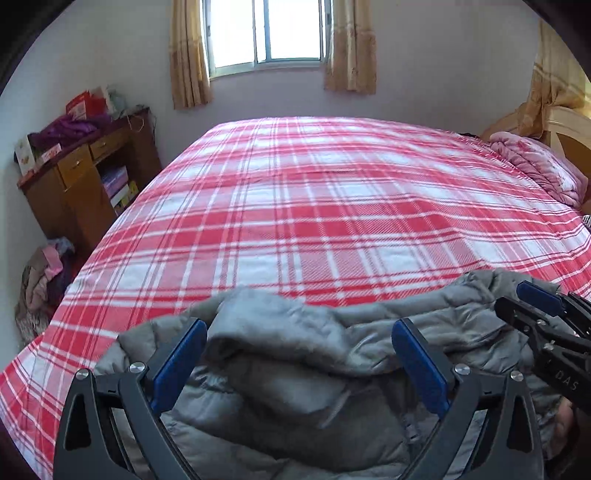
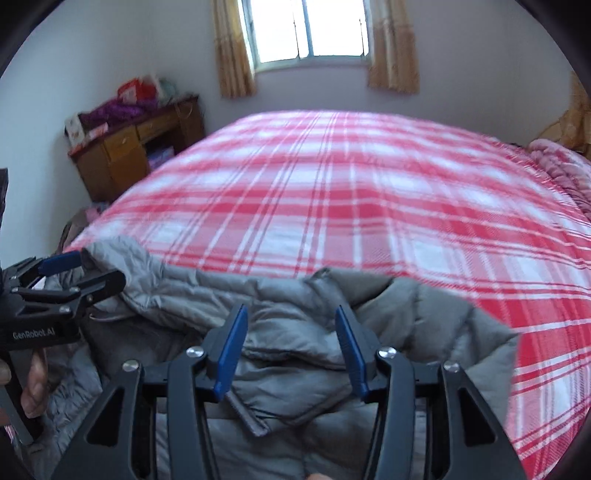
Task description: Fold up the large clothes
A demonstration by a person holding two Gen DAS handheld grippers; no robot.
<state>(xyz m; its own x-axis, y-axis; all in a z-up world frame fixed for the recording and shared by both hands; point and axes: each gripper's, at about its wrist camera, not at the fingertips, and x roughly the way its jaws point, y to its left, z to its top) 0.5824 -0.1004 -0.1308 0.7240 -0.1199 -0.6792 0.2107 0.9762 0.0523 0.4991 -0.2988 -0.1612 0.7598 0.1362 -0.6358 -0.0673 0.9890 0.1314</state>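
Left tool (image 1: 299,354), blue pads spread wide and released, hangs above the crumpled grey quilted puffer jacket (image 1: 295,376) heaped at the near edge of the bed; right tool (image 2: 291,343) stands half open over the same jacket (image 2: 295,369), pads gripping nothing. Only the left view shows the pink quilt (image 1: 543,166) clearly and the pile of clothes (image 1: 40,280) on the floor; only the right view shows a hand (image 2: 33,384) on the left tool's handle. Beyond: red-and-white plaid bedsheet (image 1: 314,206), wooden desk (image 1: 81,184), curtained window (image 1: 266,33).
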